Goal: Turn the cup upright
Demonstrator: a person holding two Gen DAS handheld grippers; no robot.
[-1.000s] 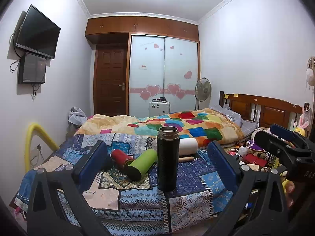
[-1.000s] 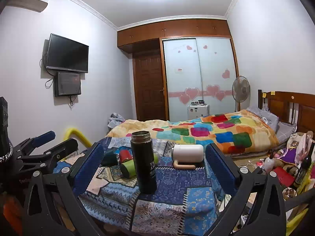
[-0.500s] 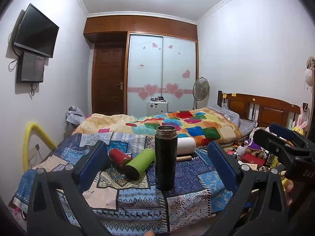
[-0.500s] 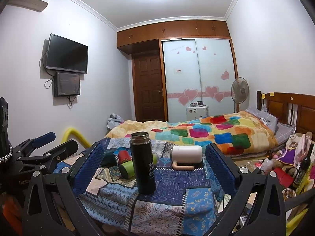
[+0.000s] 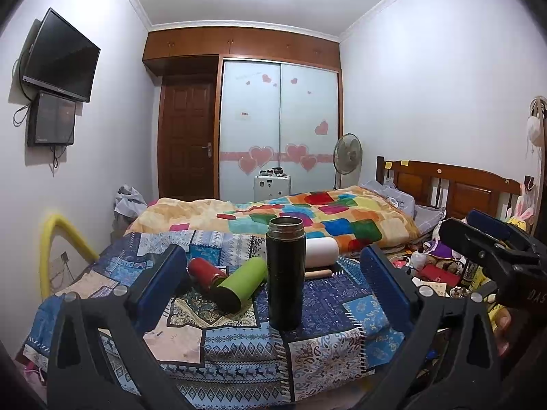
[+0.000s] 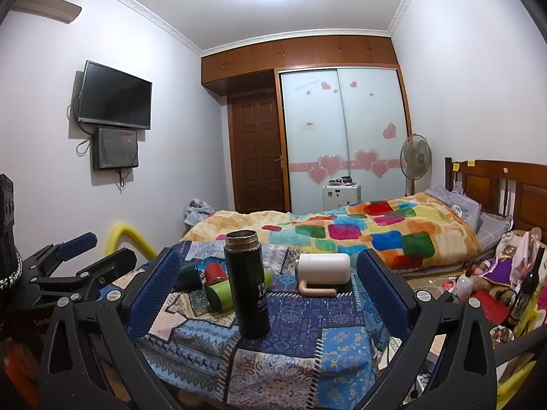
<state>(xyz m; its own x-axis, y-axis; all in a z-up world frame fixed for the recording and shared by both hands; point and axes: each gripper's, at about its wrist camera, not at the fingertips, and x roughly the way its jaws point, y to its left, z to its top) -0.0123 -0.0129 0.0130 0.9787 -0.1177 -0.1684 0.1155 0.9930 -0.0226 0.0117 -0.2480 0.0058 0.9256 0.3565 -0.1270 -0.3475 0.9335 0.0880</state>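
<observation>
A black flask (image 5: 285, 275) stands upright, its mouth open, on a table draped in a blue patchwork cloth (image 5: 328, 311). In the left wrist view it rises in the gap between the jaws of the left gripper (image 5: 271, 282), which are spread wide and touch nothing; the flask stands a little beyond their blue pads (image 5: 160, 282). In the right wrist view the same flask (image 6: 248, 282) stands between the equally wide-spread jaws of the right gripper (image 6: 266, 285), nearer the left pad than the right, and clear of both.

Behind the flask lie three other cups on their sides: a green cup (image 5: 241, 283) with its dark opening facing the camera, a red cup (image 5: 205, 271) just beside it on the left, and a white cup (image 6: 323, 266) with a pale handle, farther back on the right. A dark green cup (image 6: 188, 273) also shows near the left pad in the right wrist view.

Beyond the table is a bed under a bright patchwork quilt (image 5: 318, 215), with a wooden headboard (image 5: 454, 184) on the right. A wardrobe with frosted sliding doors and pink hearts (image 6: 342, 136) fills the far wall beside a brown door (image 6: 258, 153), a standing fan (image 6: 415, 160) is near it, and a television (image 6: 114, 97) hangs on the left wall.
</observation>
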